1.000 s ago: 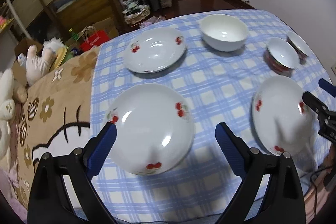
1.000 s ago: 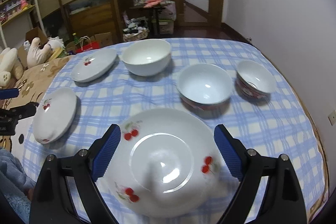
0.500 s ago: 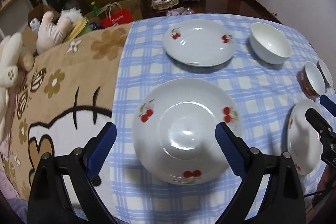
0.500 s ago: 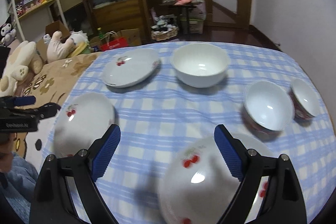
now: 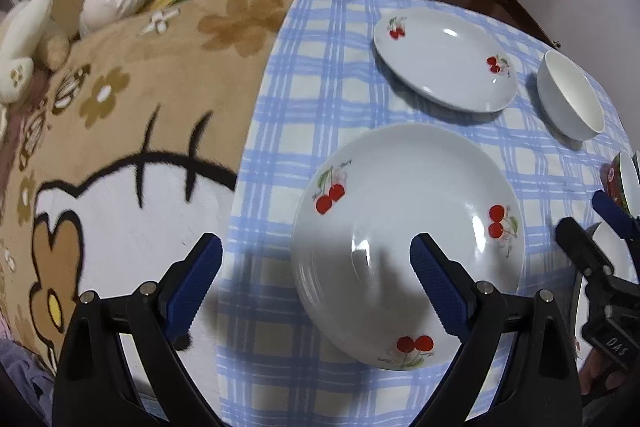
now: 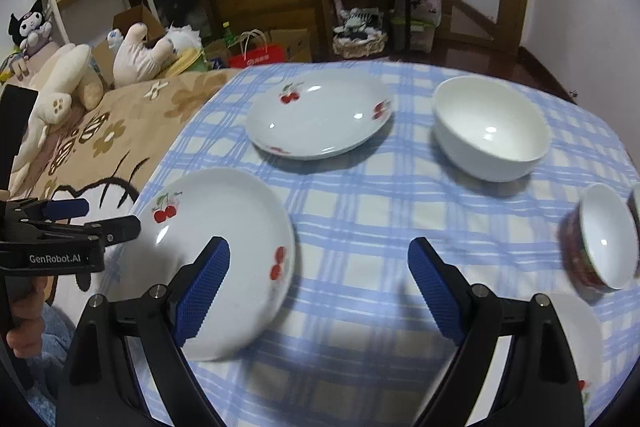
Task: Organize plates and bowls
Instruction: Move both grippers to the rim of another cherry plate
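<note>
Left gripper: your blue pads stood spread wide and empty at the bottom of the left wrist frame, hovering over the near plate's left edge.
Right gripper: your jaws gaped apart, holding nothing, low in the right wrist frame above bare checked cloth.
Near plate: a white cherry-print dish lay flat at centre right of the left wrist frame, partly in the gripper's shadow.
Far plate: a matching cherry dish sat in the upper middle of the right wrist frame, apart from the near one.
White bowl: it stood upright at upper right, just beside the far plate.
Red-sided bowl: blurred at the right edge, with another rim behind it that you could barely make out.
Third plate: only a pale slice showed at lower right, behind your right finger.
Tablecloth: blue-and-cream check covered the table.
Blanket: a brown cartoon throw filled the left of the left wrist frame.
</note>
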Demonstrator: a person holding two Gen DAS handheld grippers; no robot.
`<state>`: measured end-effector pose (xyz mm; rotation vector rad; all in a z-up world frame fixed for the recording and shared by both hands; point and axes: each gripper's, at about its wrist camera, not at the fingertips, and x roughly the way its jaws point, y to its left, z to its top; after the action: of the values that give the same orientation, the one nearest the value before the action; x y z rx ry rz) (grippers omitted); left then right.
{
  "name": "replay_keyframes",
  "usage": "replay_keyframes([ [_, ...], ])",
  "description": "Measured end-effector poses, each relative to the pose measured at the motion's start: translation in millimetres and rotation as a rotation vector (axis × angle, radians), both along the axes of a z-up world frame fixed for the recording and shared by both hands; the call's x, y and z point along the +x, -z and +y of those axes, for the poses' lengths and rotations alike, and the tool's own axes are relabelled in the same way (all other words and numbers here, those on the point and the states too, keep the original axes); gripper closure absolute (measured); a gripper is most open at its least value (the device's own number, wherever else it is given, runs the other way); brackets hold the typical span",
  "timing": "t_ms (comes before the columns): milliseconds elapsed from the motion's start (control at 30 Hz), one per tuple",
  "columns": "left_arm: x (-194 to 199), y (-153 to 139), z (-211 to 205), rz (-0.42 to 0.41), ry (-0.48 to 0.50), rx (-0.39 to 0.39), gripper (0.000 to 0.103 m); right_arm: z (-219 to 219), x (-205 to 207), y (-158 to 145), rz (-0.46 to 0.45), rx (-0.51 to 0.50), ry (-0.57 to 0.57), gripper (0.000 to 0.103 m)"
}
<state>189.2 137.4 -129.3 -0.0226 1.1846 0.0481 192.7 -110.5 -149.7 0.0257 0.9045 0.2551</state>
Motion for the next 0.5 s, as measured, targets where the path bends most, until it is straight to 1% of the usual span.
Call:
replay_keyframes([
  [100,1.1,11.3,4.3,0.033,-0.016,0.008,0.009,7.4,3.7,7.4,0.011,-0.006,-0.010,0.008],
  [167,2.1,17.2,7.4,0.057,-0.027,-0.004,0.009,10.6,6.7,13.9,0.023,-0.010,-0.016,0.010],
  [300,2.0,23.5,12.1,0.071,-0.042,-0.011,0.010,12.3,12.9,26.7,0.071,-0.006,-0.017,0.023],
  [367,1.7,26.0,14.0,0.074,-0.047,-0.022,0.010,14.1,15.5,33.1,0.096,0.004,-0.025,0.035],
  [433,2.0,28.2,15.7,0.078,-0.051,-0.035,0.018,15.9,16.8,38.7,0.118,0.003,-0.032,0.053],
  [467,2.1,30.3,16.7,0.084,-0.058,-0.039,0.023,17.5,17.0,41.9,0.128,0.004,-0.038,0.058],
  [500,2.9,31.9,16.8,0.088,-0.059,-0.040,0.030,18.8,17.0,44.2,0.135,0.005,-0.043,0.067],
])
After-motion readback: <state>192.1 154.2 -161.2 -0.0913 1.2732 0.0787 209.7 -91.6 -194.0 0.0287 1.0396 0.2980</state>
